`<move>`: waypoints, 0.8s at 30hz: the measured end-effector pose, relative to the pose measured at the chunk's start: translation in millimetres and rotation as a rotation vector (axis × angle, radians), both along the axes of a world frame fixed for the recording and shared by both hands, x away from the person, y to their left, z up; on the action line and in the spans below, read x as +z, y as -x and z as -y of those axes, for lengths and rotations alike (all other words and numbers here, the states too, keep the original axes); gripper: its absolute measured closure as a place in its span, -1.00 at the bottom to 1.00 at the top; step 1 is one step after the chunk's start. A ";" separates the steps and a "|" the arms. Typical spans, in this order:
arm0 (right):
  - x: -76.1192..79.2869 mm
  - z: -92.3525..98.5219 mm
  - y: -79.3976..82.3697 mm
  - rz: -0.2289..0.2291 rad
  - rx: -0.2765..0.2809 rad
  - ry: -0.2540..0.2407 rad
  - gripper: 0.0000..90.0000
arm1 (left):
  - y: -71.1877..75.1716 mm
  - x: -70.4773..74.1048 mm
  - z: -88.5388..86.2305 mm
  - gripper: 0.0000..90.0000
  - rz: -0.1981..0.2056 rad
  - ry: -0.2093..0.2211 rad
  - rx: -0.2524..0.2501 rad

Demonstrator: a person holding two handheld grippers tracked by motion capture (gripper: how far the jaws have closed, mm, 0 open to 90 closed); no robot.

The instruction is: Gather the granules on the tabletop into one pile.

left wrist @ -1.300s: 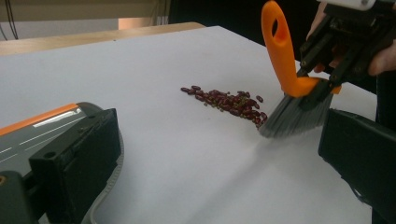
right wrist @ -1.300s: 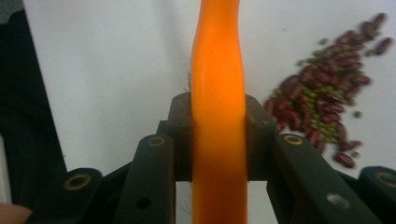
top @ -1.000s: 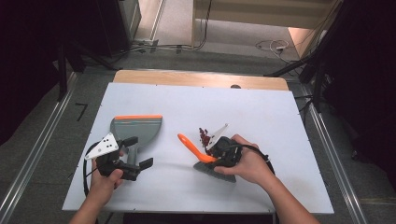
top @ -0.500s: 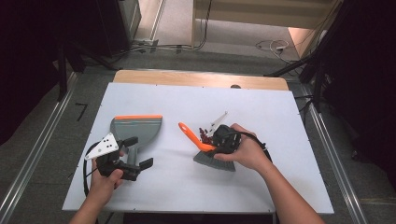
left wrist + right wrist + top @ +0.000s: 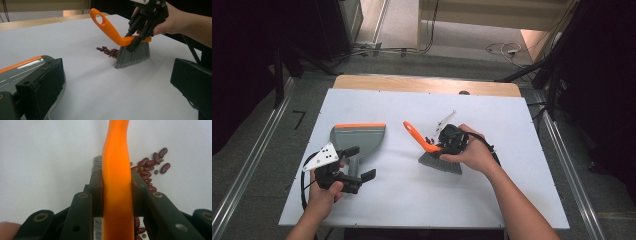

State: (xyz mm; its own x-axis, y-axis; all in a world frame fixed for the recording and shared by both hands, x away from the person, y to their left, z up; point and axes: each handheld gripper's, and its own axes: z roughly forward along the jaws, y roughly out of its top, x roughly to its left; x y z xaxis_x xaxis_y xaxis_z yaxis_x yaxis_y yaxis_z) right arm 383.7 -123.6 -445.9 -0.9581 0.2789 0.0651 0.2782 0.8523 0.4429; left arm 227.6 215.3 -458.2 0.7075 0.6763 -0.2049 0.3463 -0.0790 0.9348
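Hand-held gripper [image 5: 443, 144] over white table [image 5: 512, 120].

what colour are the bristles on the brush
Grey, under an orange handle; the brush bristles show best in the left gripper view.

We've got a brush [image 5: 130, 50] with a bright orange handle and grey bristles, plus a grey dustpan [image 5: 358, 142] with an orange strip along its edge. The beans [image 5: 150, 167] are dark red kidney ones with a few tiny green ones mixed in. The table [image 5: 412, 195] is plain white, with a bare wood strip at the far end. Both grippers are black, left gripper [image 5: 354, 165] and right gripper [image 5: 443, 145], and the left carries a pale grey plate with dark dots.
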 end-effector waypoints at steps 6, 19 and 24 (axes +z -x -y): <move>0.5 -0.8 -7.8 0.022 -0.010 -0.009 0.51 | 0.1 0.0 0.0 -1.00 0.000 -0.001 0.000; 1.2 -0.1 -20.2 0.018 -0.034 -0.010 0.51 | 0.0 0.3 -1.2 -1.00 0.002 -0.005 0.000; 1.3 0.2 -23.2 0.027 -0.044 -0.015 0.51 | 0.1 0.4 -1.2 -1.00 0.005 -0.004 0.000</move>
